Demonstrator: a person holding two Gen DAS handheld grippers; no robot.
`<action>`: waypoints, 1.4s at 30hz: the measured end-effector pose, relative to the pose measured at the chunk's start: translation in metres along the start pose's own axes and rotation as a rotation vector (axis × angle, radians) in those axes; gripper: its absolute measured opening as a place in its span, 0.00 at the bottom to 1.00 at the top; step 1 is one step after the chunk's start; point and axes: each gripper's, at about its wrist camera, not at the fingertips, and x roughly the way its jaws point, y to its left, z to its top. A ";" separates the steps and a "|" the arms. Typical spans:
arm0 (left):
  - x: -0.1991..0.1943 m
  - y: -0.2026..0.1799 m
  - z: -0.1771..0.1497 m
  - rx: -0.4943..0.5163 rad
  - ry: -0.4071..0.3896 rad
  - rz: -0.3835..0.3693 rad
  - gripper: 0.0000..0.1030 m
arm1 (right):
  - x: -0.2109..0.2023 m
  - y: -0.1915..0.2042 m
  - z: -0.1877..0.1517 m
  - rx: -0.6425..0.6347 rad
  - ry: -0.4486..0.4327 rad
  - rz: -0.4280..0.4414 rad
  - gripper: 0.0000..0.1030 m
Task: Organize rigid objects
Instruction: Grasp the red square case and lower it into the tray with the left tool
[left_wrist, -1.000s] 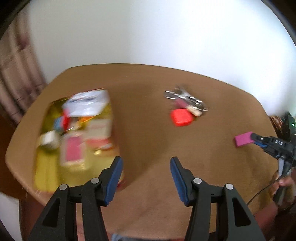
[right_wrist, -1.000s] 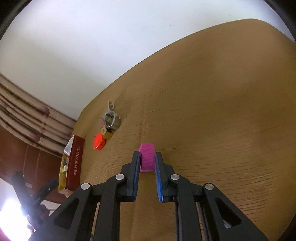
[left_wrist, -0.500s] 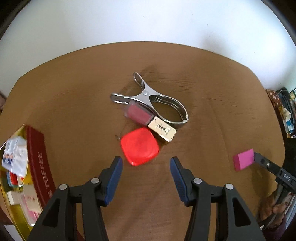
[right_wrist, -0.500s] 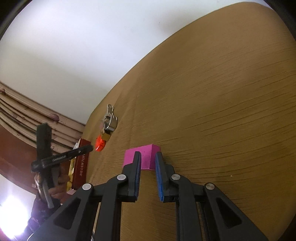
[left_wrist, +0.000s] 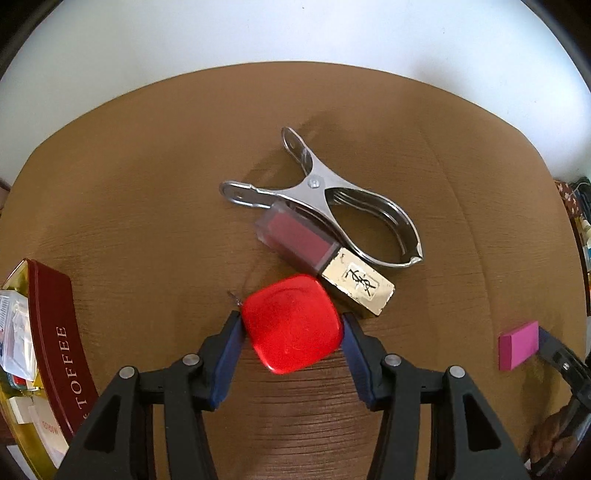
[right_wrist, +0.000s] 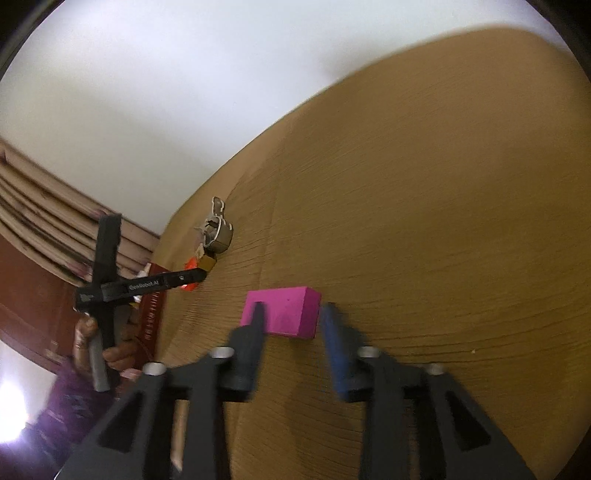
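A flat red rounded-square piece (left_wrist: 291, 328) lies on the brown table (left_wrist: 147, 206). My left gripper (left_wrist: 291, 325) is open with a finger on each side of it. A metal spring clamp (left_wrist: 332, 203) and a gold-capped red lipstick box (left_wrist: 321, 254) lie just beyond. A pink block (right_wrist: 284, 310) lies on the table; it also shows in the left wrist view (left_wrist: 517, 345). My right gripper (right_wrist: 295, 317) is open around the pink block, its fingers just apart from it.
A red and gold toffee tin (left_wrist: 55, 350) with several small items stands at the table's left edge. It shows in the right wrist view (right_wrist: 151, 314) behind the left gripper (right_wrist: 192, 275). A white wall lies beyond the table.
My left gripper swung away from the tin and moved in around the red piece. My right gripper opened, letting go of the pink block, which now lies on the table.
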 end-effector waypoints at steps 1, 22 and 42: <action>-0.001 0.000 -0.002 0.004 -0.008 0.003 0.52 | -0.003 0.003 0.000 -0.032 -0.006 -0.017 0.67; -0.063 0.017 -0.072 -0.010 -0.077 -0.066 0.51 | 0.077 0.097 0.010 -1.057 0.483 -0.267 0.36; -0.136 0.160 -0.163 -0.243 -0.077 0.214 0.52 | 0.042 0.082 -0.018 -0.685 0.338 -0.283 0.26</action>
